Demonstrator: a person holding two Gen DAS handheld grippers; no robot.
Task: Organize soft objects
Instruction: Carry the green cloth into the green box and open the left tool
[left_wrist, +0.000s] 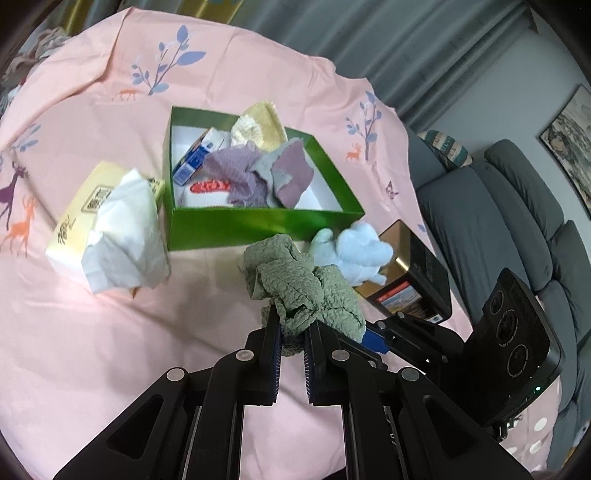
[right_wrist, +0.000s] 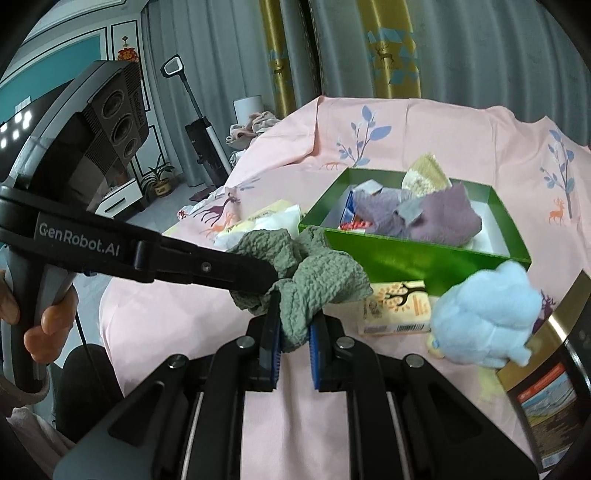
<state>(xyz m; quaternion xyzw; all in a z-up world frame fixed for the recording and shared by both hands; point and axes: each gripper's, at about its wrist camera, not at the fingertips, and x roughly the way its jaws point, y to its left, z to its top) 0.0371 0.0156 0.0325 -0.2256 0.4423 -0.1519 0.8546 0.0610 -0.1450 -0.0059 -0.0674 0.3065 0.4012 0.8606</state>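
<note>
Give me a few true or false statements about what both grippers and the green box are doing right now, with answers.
1. Both grippers grip the green cloth. True: the left gripper and right gripper are shut on it.
2. The green box is empty. False: it holds purple cloths and other items.
3. The blue plush toy lies inside the box. False: it lies outside, in front of the box.
4. A tissue pack lies beside the box. True.
</note>
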